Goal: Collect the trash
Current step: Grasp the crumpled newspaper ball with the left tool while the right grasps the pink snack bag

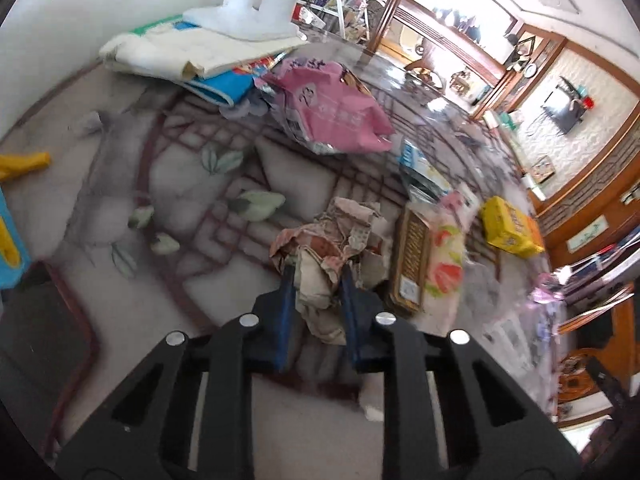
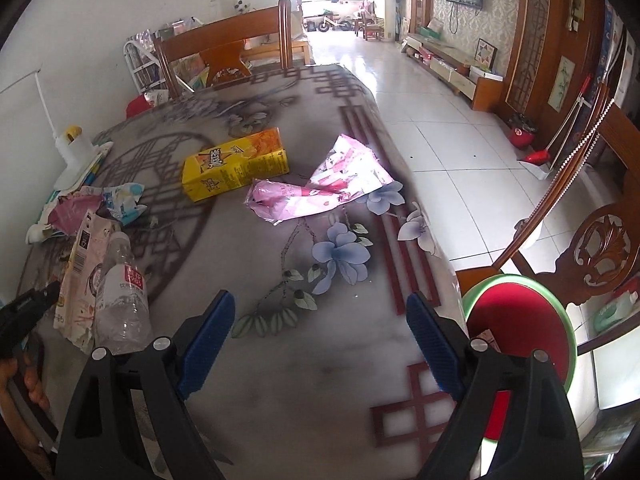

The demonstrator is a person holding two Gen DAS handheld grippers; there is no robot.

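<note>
In the left wrist view, a crumpled brown paper wrapper (image 1: 336,248) is being clamped between the blue fingers of the left gripper (image 1: 318,270), just above the flower-patterned tablecloth (image 1: 120,168). Its print is being blurred past reading. Beyond it, a pink bag (image 1: 332,108) with white characters, too smeared to be read, is being shown on the table, with a yellow box (image 1: 510,226) at the right and a strawberry-printed pack (image 1: 442,258) lying just beside the held wrapper.

In the right wrist view, the right gripper (image 2: 320,328) is being held over the table with its fingers wide apart and nothing between them. A yellow-orange carton (image 2: 236,164) carrying bold dark characters, not legible, is being seen mid-table, with a torn pink wrapper (image 2: 320,188) just beside it. At the left, a clear plastic bottle (image 2: 120,296) with a red-and-white label is lying on a flattened printed bag (image 2: 78,264); the label's writing cannot be read. A red bin with a green rim (image 2: 516,320) is standing beside the table edge at the right.
</note>
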